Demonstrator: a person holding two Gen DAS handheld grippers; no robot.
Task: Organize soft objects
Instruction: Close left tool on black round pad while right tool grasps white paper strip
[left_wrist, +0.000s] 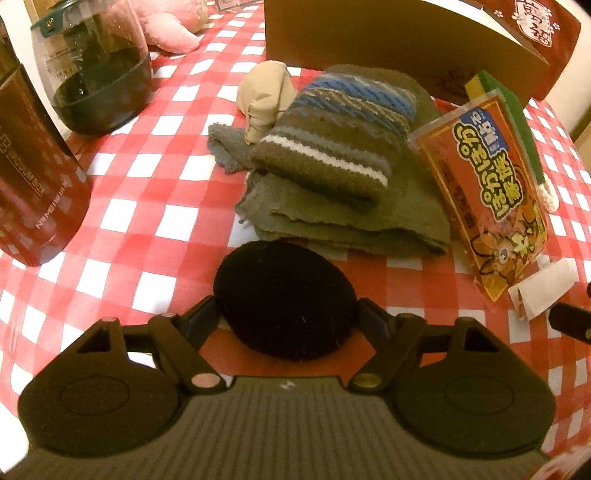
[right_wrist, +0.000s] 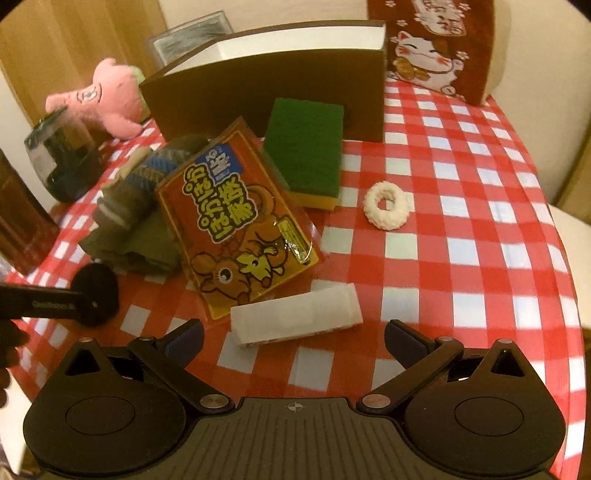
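My left gripper (left_wrist: 285, 315) is shut on a round black soft pad (left_wrist: 284, 299), held low over the checked tablecloth; it also shows in the right wrist view (right_wrist: 96, 293). Just beyond it lies a pile: a folded grey-green cloth (left_wrist: 354, 221), a striped knitted piece (left_wrist: 340, 144) on top, and a beige pouch (left_wrist: 264, 96). My right gripper (right_wrist: 293, 338) is open and empty, just behind a white folded packet (right_wrist: 295, 317). An orange printed sachet (right_wrist: 240, 221), a green-and-yellow sponge (right_wrist: 304, 155), a white fluffy ring (right_wrist: 386, 206) and a pink plush toy (right_wrist: 107, 99) lie further out.
A brown open box (right_wrist: 266, 85) stands at the back. A red lucky-cat bag (right_wrist: 432, 48) is at the back right. A dark glass jar (left_wrist: 99, 74) and a brown box (left_wrist: 29, 177) stand at the left. The table edge curves along the right (right_wrist: 569, 258).
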